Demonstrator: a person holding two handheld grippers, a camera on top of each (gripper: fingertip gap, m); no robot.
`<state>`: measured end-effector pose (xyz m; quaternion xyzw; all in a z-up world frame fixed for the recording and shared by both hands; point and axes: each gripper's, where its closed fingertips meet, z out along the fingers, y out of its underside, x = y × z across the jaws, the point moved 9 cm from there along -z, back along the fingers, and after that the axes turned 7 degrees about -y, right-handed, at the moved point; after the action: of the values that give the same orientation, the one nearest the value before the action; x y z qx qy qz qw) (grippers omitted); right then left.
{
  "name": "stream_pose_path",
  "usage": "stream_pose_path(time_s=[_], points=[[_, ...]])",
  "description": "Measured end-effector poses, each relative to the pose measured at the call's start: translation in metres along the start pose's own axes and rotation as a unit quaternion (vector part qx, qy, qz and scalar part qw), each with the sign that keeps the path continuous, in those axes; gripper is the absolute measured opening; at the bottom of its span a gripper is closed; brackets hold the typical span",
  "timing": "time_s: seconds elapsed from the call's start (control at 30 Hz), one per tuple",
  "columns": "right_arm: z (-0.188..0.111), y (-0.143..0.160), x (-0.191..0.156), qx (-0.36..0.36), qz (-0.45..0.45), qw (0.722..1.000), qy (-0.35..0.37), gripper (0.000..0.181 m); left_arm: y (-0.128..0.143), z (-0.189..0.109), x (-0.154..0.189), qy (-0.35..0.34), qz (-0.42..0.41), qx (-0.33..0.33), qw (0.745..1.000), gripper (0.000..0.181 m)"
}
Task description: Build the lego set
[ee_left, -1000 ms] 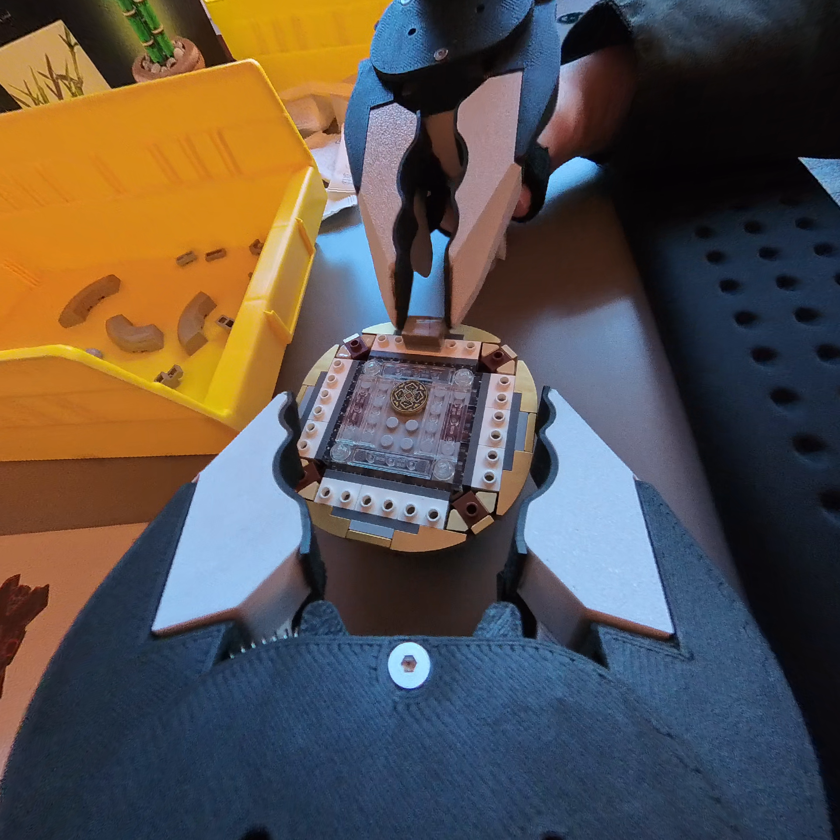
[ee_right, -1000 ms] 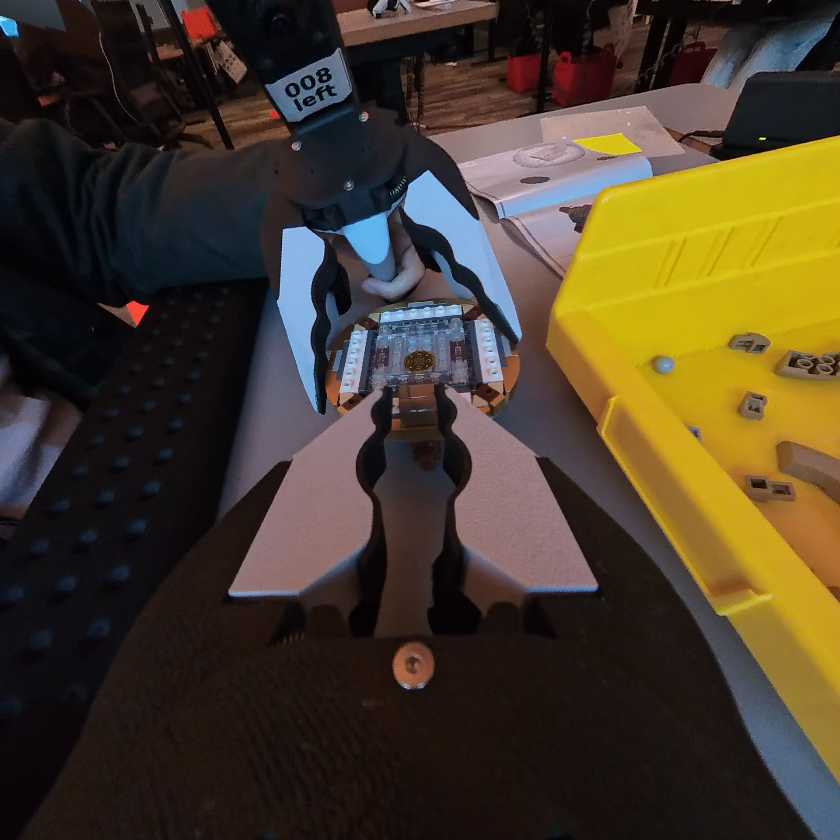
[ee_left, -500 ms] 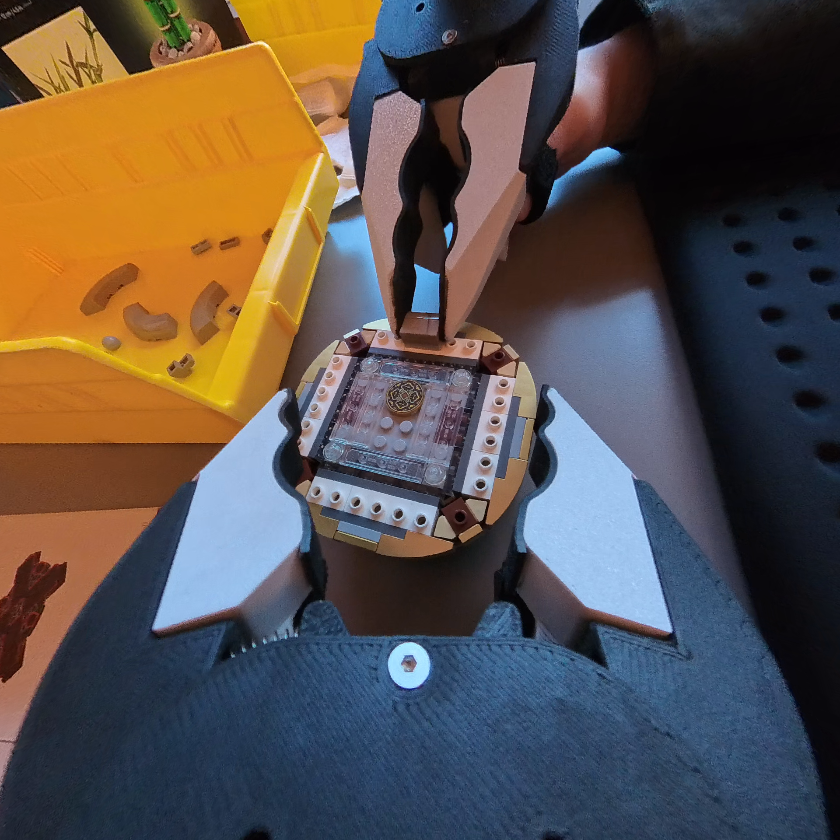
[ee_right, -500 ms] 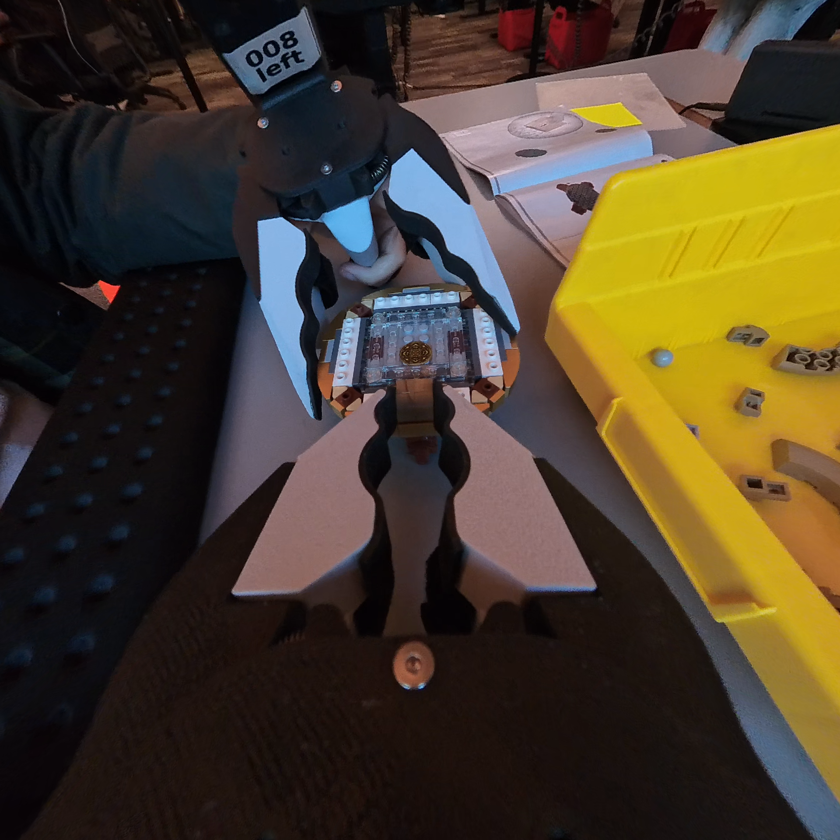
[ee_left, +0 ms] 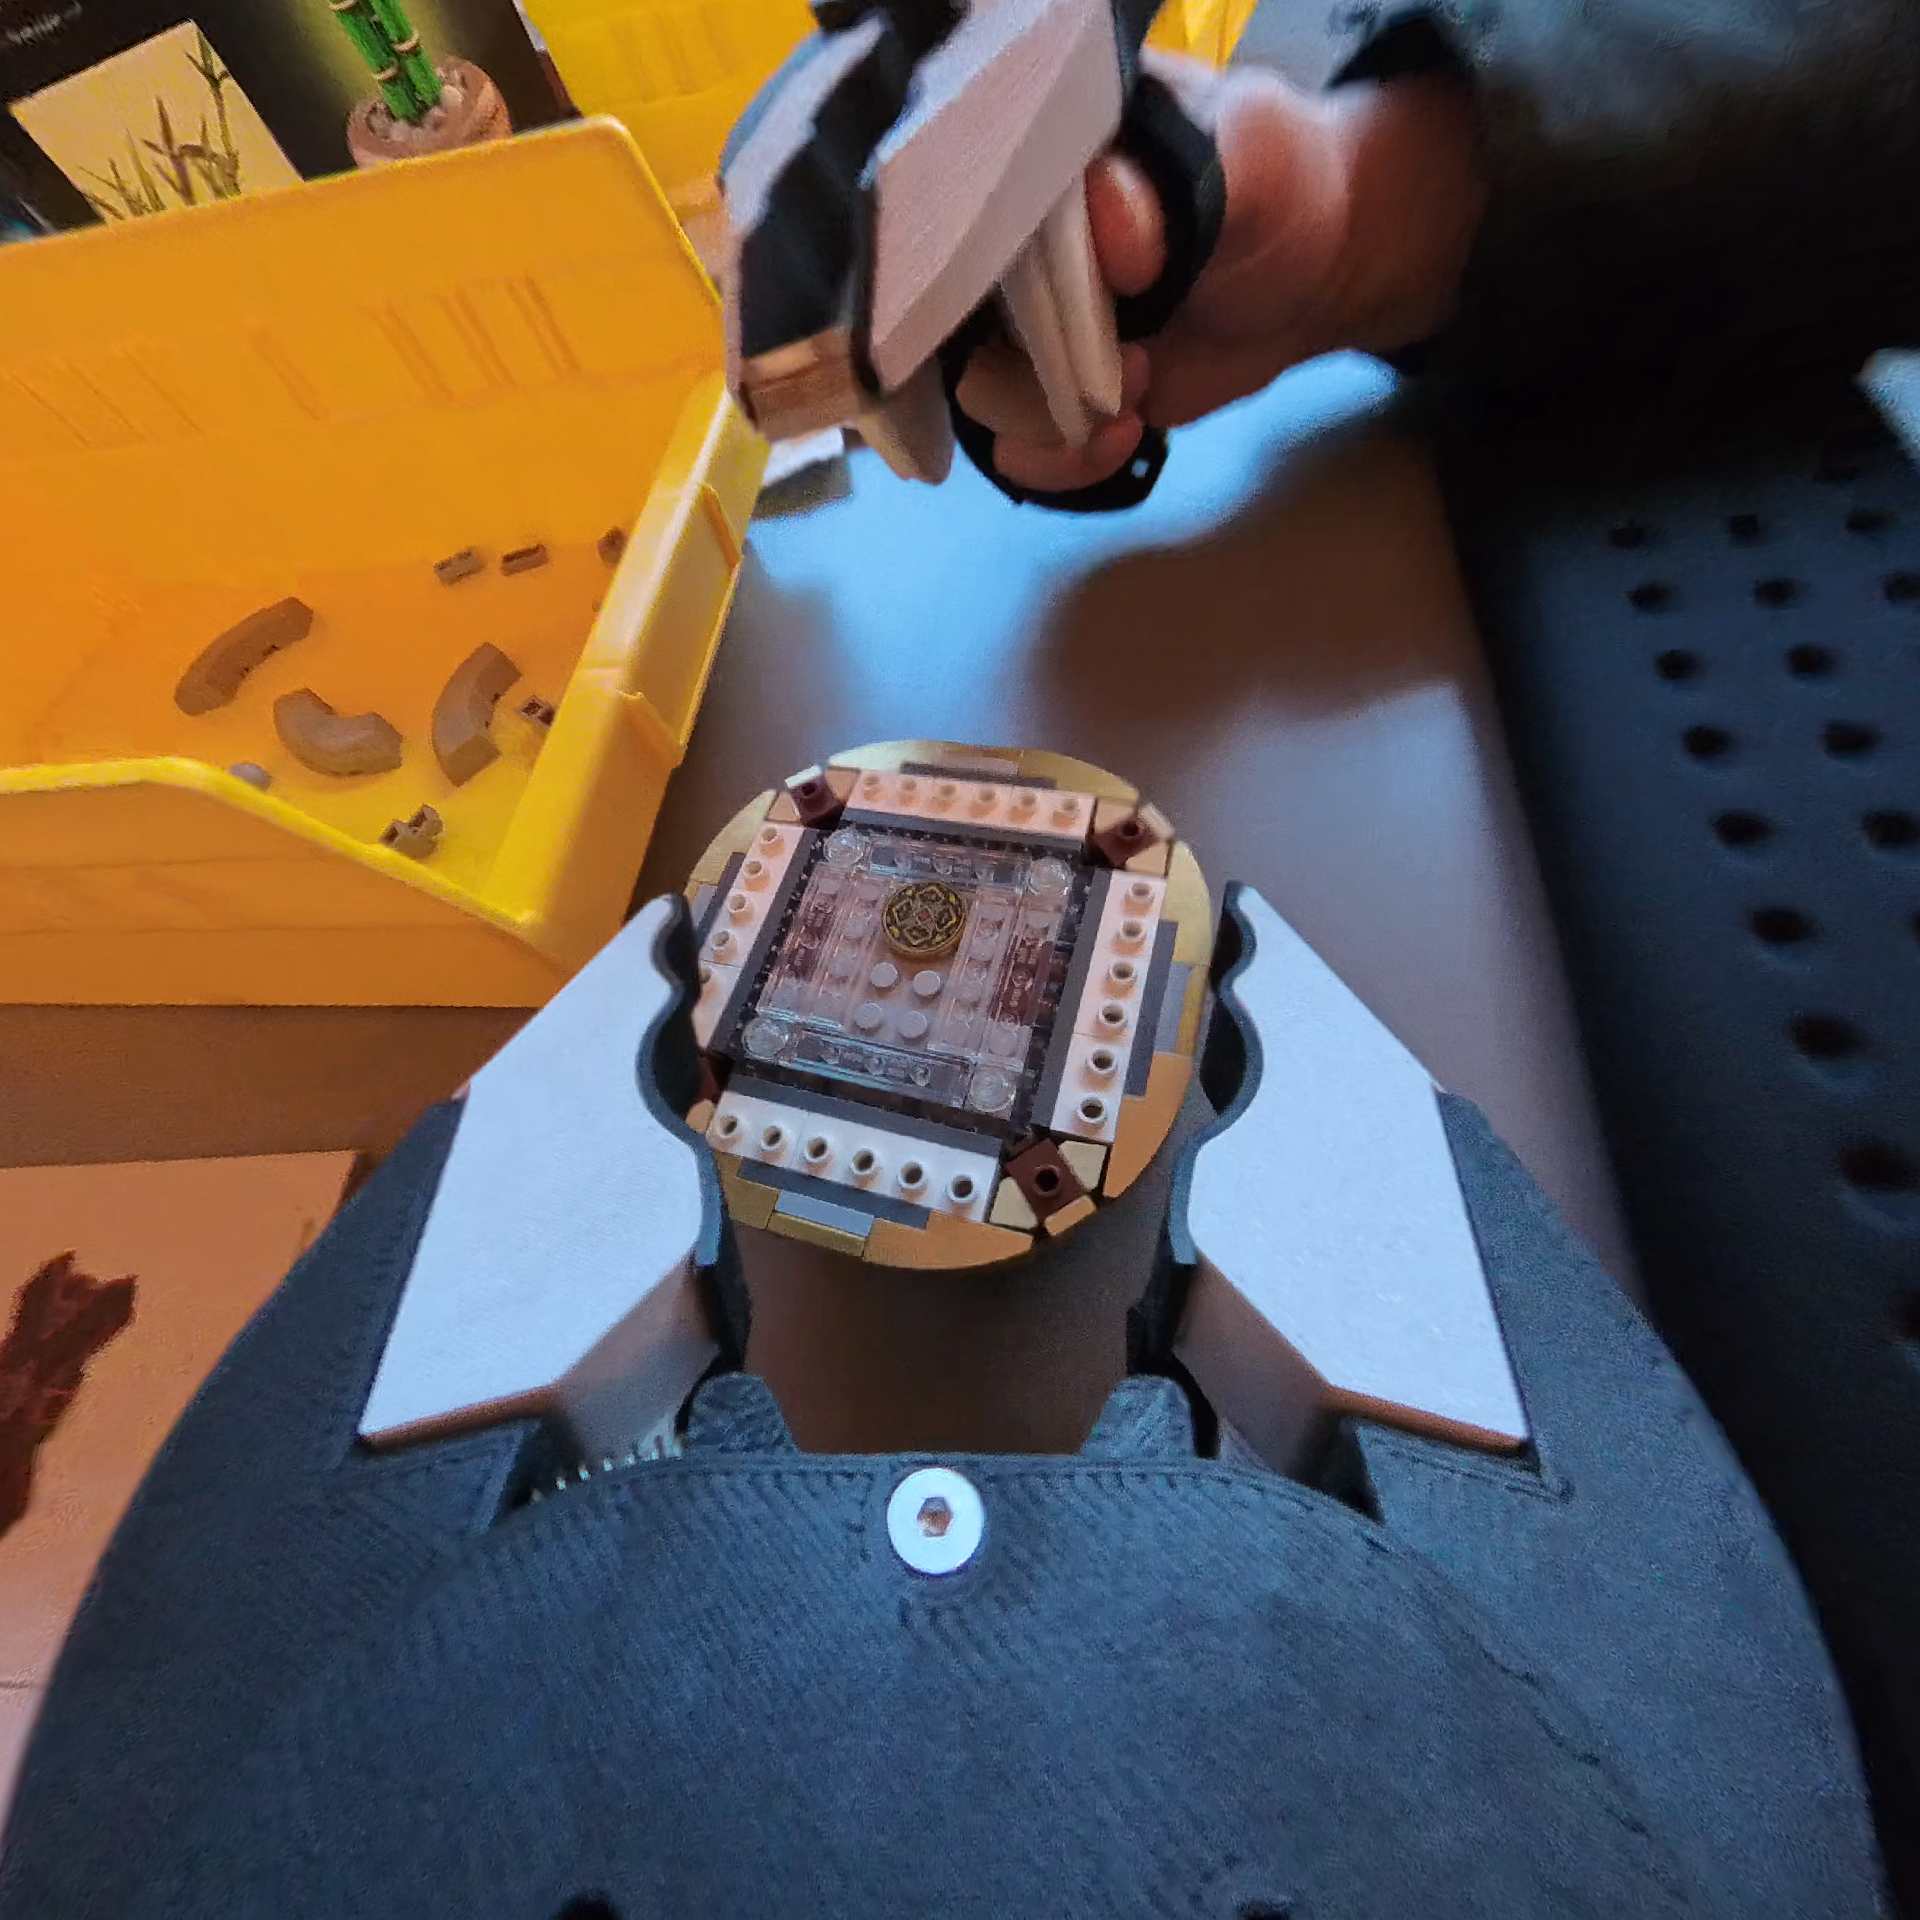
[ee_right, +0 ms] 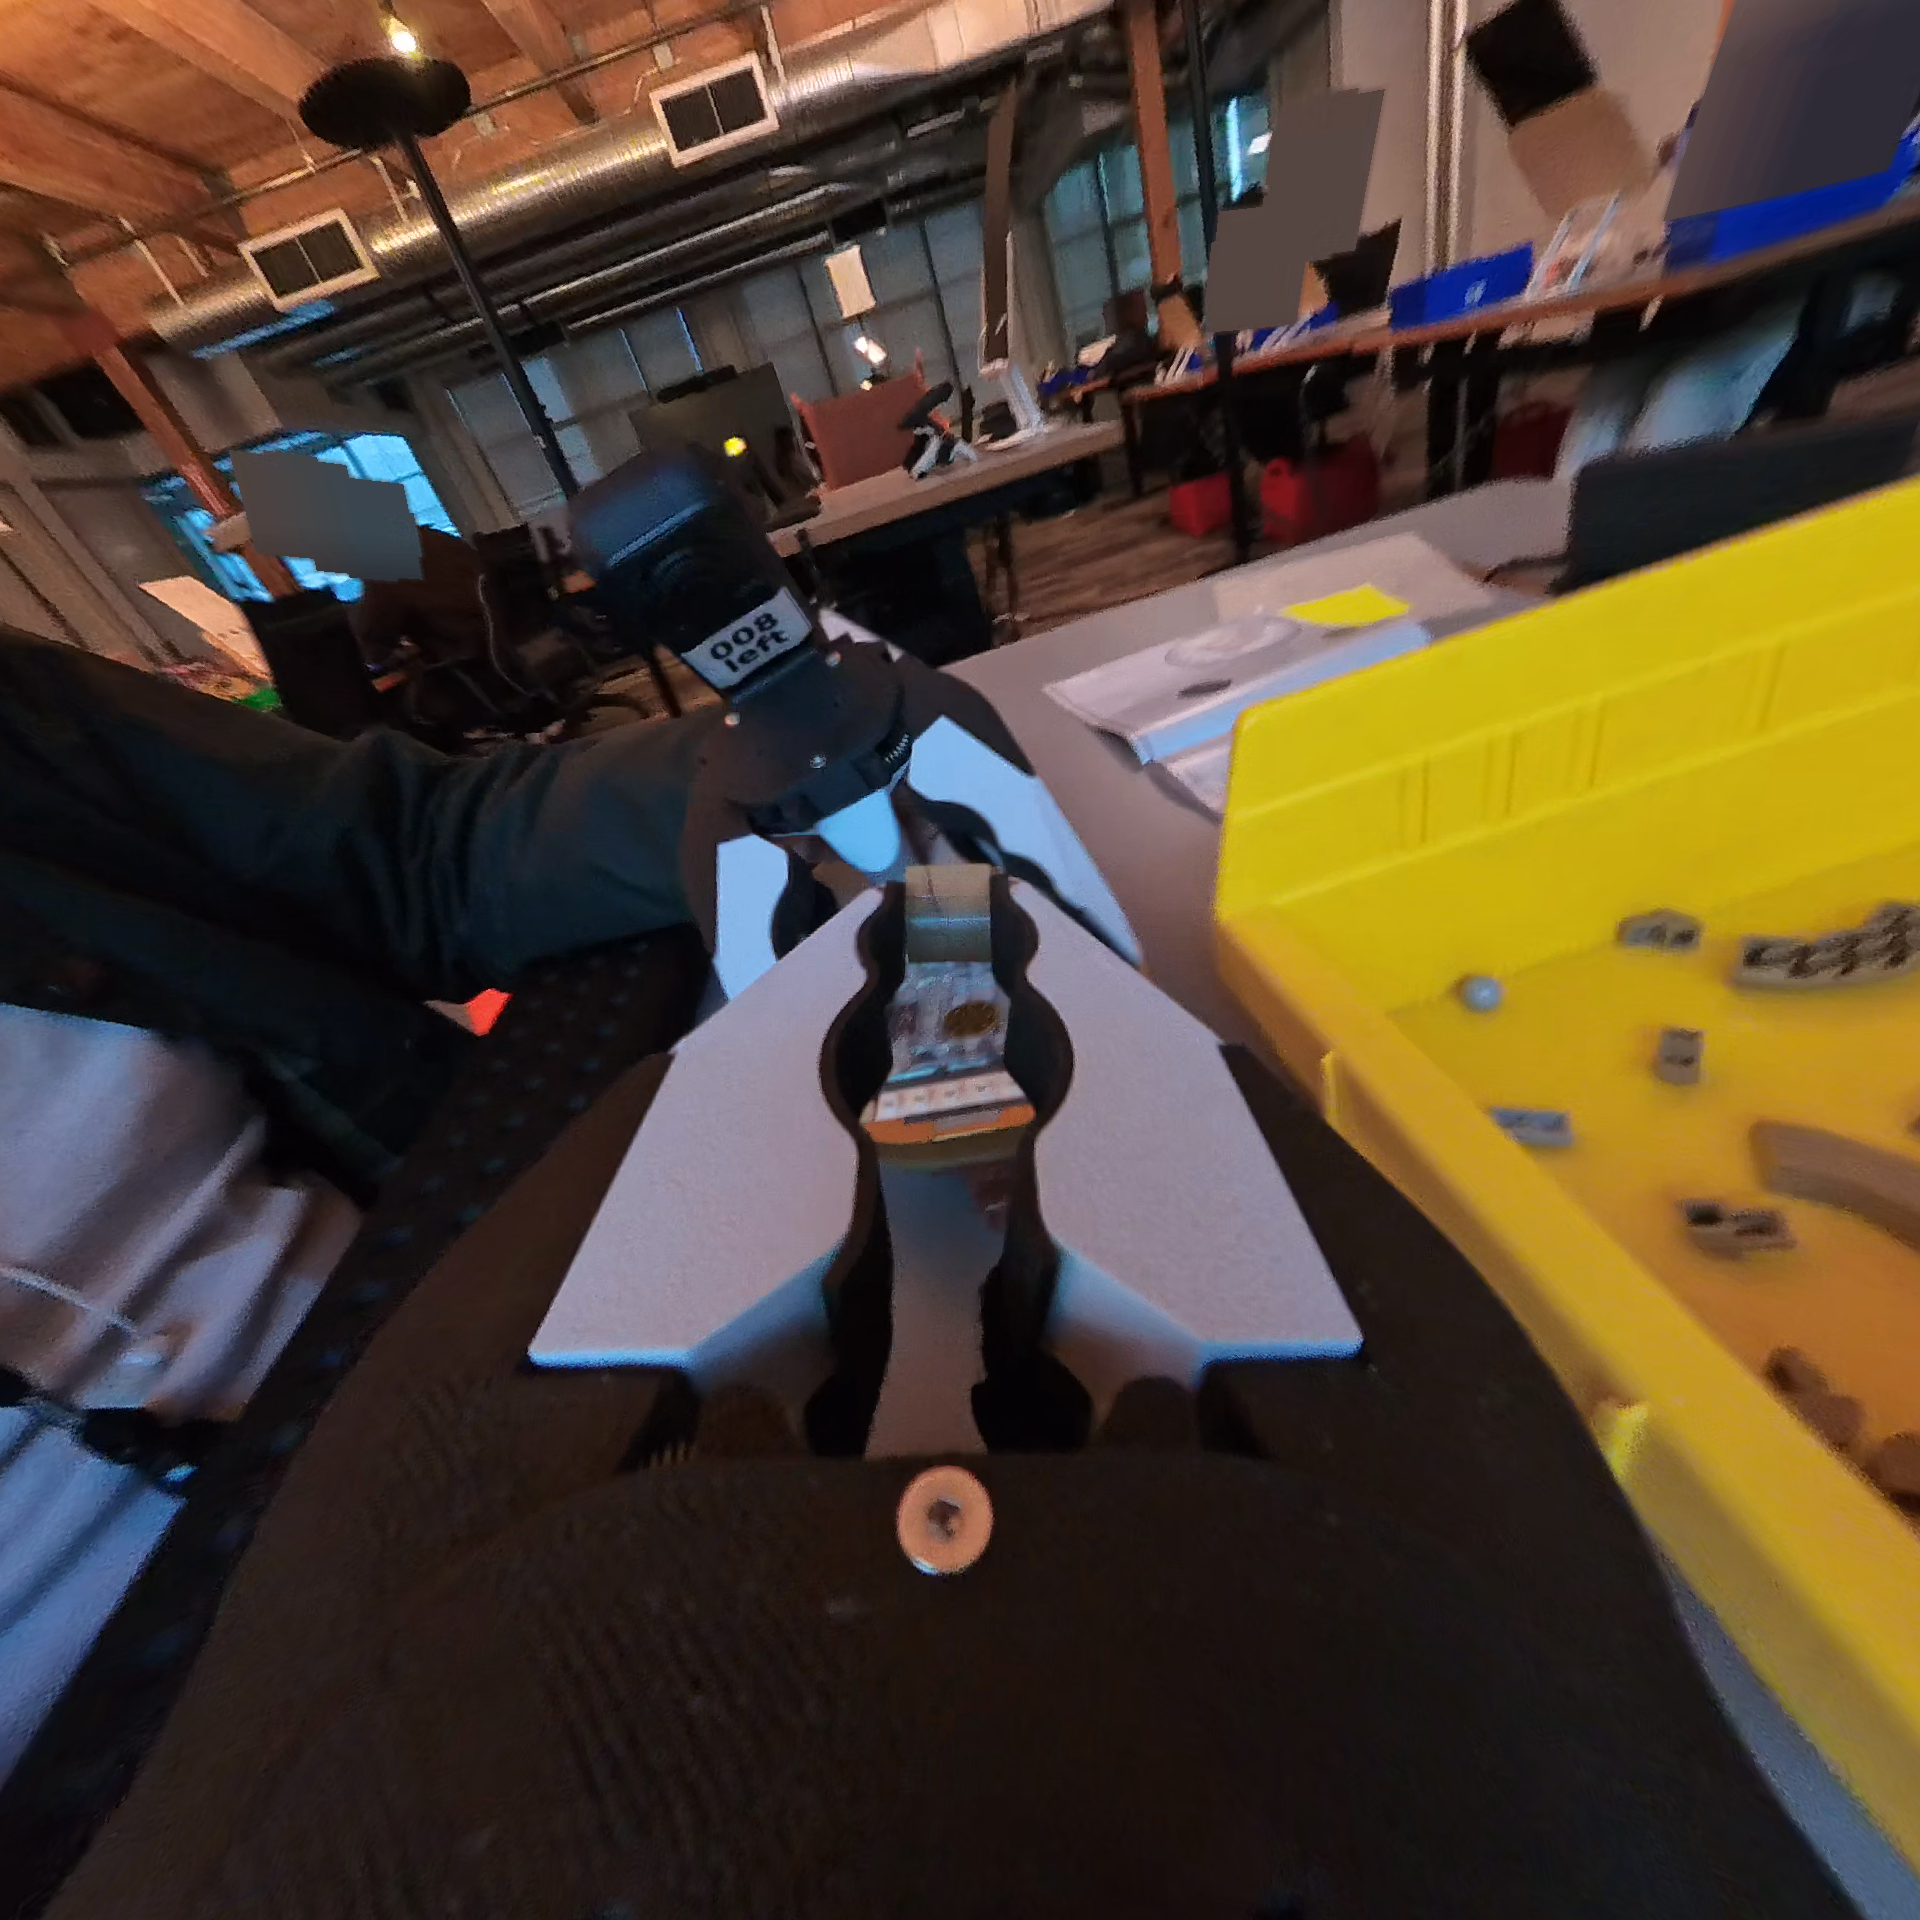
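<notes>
The round gold-rimmed lego base (ee_left: 945, 997) with white studded strips and a clear centre plate rests on the grey table. My left gripper (ee_left: 951, 935) has one finger against each side of it and holds it. My right gripper (ee_left: 821, 395) hangs blurred above the far side of the base, near the bin's edge, shut on a small tan brick (ee_left: 800, 390). In the right wrist view the tan brick (ee_right: 945, 925) sits between the tips of my right gripper (ee_right: 945, 914), and the base (ee_right: 951, 1039) shows through the gap between its fingers.
A yellow bin (ee_left: 312, 364) at the left holds curved brown pieces (ee_left: 332, 732) and small bits; it also shows in the right wrist view (ee_right: 1558, 748). A black perforated mat (ee_left: 1714, 831) lies at the right. An instruction booklet (ee_left: 156, 1299) lies at the near left. Spacing between my two grippers at the tips: around 8 cm.
My right gripper has lifted off the far edge of the base, taking the tan brick up and toward the bin. The left gripper and the base have stayed put.
</notes>
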<state>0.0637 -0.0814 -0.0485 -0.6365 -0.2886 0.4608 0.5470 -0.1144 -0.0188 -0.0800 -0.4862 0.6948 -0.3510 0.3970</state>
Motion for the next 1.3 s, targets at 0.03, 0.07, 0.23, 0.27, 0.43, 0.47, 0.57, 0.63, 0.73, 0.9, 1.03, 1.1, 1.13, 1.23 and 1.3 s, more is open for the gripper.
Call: stream_pose_path(time_s=[0.03,0.07,0.23,0.27,0.43,0.47,0.57,0.63,0.73,0.9,1.03,1.1,1.13,1.23,1.3], points=[[-0.001,-0.004,-0.001,0.004,-0.027,0.999,0.016,0.014,-0.005,-0.004,-0.004,0.010,-0.038,0.017,0.999,0.090],[-0.002,-0.007,-0.002,0.002,-0.061,0.997,0.036,0.014,-0.010,-0.009,-0.008,0.026,-0.079,0.044,0.996,0.080],[0.008,-0.013,-0.019,-0.065,-0.233,0.963,0.117,0.014,-0.025,-0.028,-0.025,0.091,-0.213,0.126,0.965,0.047],[0.012,-0.014,-0.023,-0.074,-0.257,0.955,0.126,0.014,-0.024,-0.027,-0.027,0.089,-0.221,0.124,0.963,0.047],[0.039,-0.025,-0.035,-0.161,-0.417,0.881,0.152,0.014,-0.019,-0.027,-0.037,0.092,-0.257,0.120,0.955,0.045],[0.045,-0.027,-0.035,-0.184,-0.451,0.860,0.152,0.014,-0.019,-0.029,-0.040,0.091,-0.262,0.130,0.952,0.042],[0.062,-0.030,-0.028,-0.238,-0.530,0.801,0.147,0.014,-0.021,-0.040,-0.047,0.065,-0.258,0.175,0.948,0.032],[0.071,-0.029,-0.026,-0.235,-0.546,0.792,0.140,0.014,-0.022,-0.046,-0.050,0.046,-0.248,0.196,0.948,0.028],[0.075,-0.022,-0.030,-0.221,-0.557,0.791,0.126,0.014,-0.022,-0.046,-0.049,0.056,-0.246,0.185,0.950,0.021],[0.072,-0.016,-0.034,-0.224,-0.582,0.768,0.144,0.014,-0.020,-0.039,-0.043,0.092,-0.244,0.164,0.951,0.013],[0.073,-0.013,-0.037,-0.219,-0.578,0.774,0.141,0.014,-0.022,-0.038,-0.042,0.112,-0.265,0.174,0.942,0.009],[0.072,-0.014,-0.037,-0.209,-0.560,0.790,0.139,0.014,-0.023,-0.037,-0.042,0.121,-0.276,0.176,0.937,0.009],[0.070,-0.015,-0.037,-0.200,-0.542,0.804,0.138,0.014,-0.024,-0.036,-0.041,0.121,-0.282,0.183,0.934,0.009],[0.067,-0.020,-0.038,-0.176,-0.502,0.838,0.125,0.014,-0.025,-0.036,-0.040,0.148,-0.305,0.191,0.921,0.009],[0.066,-0.021,-0.039,-0.170,-0.494,0.843,0.125,0.014,-0.023,-0.036,-0.042,0.174,-0.324,0.180,0.912,0.008]])
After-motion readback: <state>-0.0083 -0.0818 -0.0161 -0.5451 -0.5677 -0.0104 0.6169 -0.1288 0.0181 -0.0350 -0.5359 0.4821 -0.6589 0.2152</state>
